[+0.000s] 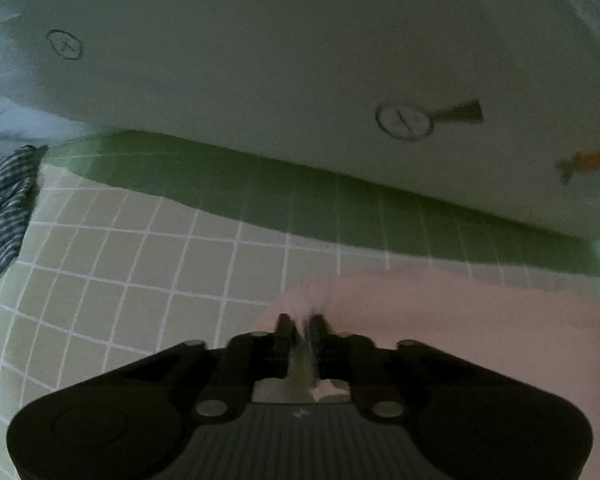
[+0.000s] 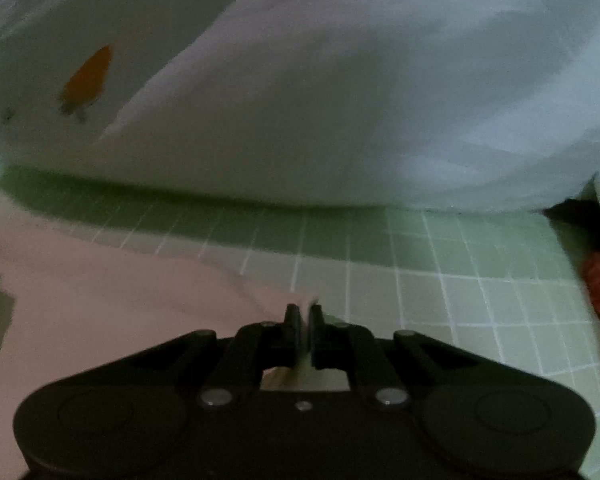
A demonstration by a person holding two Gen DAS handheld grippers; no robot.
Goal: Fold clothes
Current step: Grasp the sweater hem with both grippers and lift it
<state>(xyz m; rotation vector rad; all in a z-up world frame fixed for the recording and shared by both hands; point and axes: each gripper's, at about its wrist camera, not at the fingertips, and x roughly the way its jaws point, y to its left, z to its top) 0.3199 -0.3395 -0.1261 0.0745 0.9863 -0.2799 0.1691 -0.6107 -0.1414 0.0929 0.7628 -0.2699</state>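
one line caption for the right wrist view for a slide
Right gripper pinching the corner of a pink garment on a green grid-patterned sheet, white bedding behind.

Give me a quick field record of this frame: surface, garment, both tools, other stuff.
surface: green grid sheet
garment: pink cloth, lying flat on the sheet
left tool: shut on the pink cloth's left edge
right tool: shut on the cloth's right corner
behind: white bedding with an orange print
other: striped garment at far left of the left view
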